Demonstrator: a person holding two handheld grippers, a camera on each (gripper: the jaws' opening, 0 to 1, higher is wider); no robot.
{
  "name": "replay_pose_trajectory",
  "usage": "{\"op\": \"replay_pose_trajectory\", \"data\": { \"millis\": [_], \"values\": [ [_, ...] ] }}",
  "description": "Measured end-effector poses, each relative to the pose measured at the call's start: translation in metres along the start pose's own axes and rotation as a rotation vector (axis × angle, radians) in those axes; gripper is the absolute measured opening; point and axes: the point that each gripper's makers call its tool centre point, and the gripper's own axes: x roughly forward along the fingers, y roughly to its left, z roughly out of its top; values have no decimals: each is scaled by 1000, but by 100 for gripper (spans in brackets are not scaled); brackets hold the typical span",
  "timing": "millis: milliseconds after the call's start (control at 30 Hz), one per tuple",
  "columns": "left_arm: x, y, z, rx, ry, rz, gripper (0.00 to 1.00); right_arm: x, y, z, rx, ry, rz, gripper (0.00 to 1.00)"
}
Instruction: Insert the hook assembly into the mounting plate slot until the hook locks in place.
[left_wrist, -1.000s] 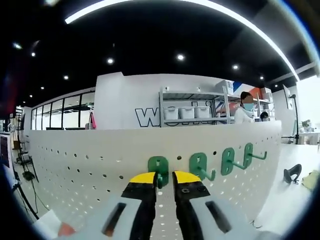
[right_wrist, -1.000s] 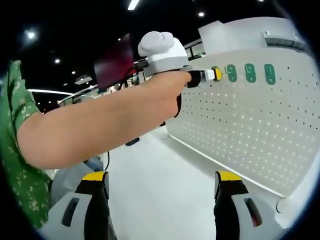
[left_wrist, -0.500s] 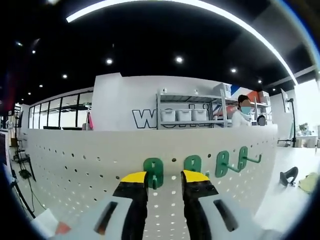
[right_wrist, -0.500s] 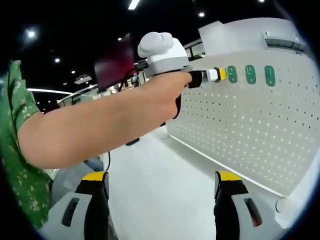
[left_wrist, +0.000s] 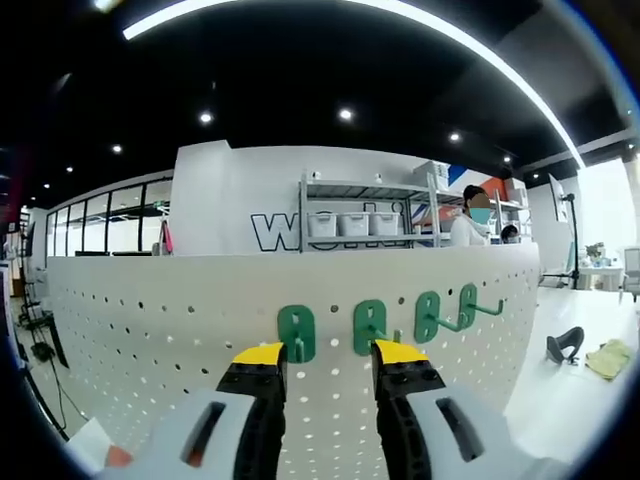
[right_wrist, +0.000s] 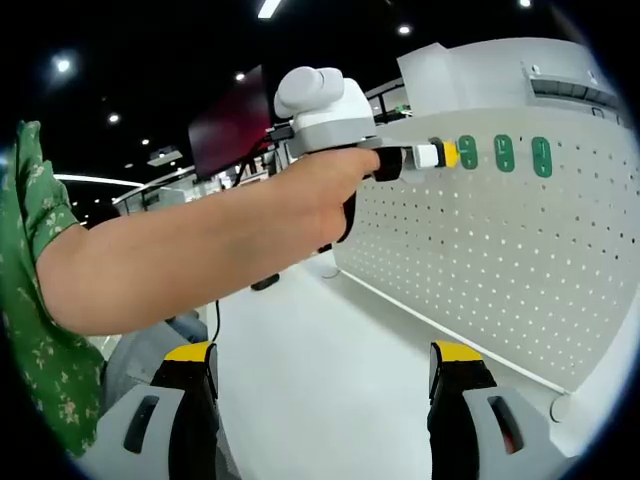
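Pegboard (left_wrist: 150, 320): white, dotted with rows of dark holes. Hooks (left_wrist: 296, 333): green, centre frame. Left gripper (left_wrist: 328, 356): yellow tips on black jaws, grey body. Sleeve (right_wrist: 30, 300), far left of right gripper view: green, pale speckled print.

Left gripper (left_wrist: 327, 352): pale grey housings, black fingers (left_wrist: 258, 400) capped in yellow, one dark oblong recess per housing. Right gripper (right_wrist: 325, 357): same build (yellow caps, black fingers, grey bodies). Seen from the right gripper view, the left unit has a rounded white casing and a black grip. Sleeve (right_wrist: 30, 300): short, green, patterned.
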Motion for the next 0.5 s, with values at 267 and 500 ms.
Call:
{"op": "replay_pose_trajectory", "data": {
  "millis": [267,500],
  "values": [
    [-6,4,-5,-22,20,-16,44,-1,6,4,-7,-2,-12,89],
    [-12,4,-13,-25,39,-41,46,-2,12,6,-10,-4,-23,89]
  ]
}}
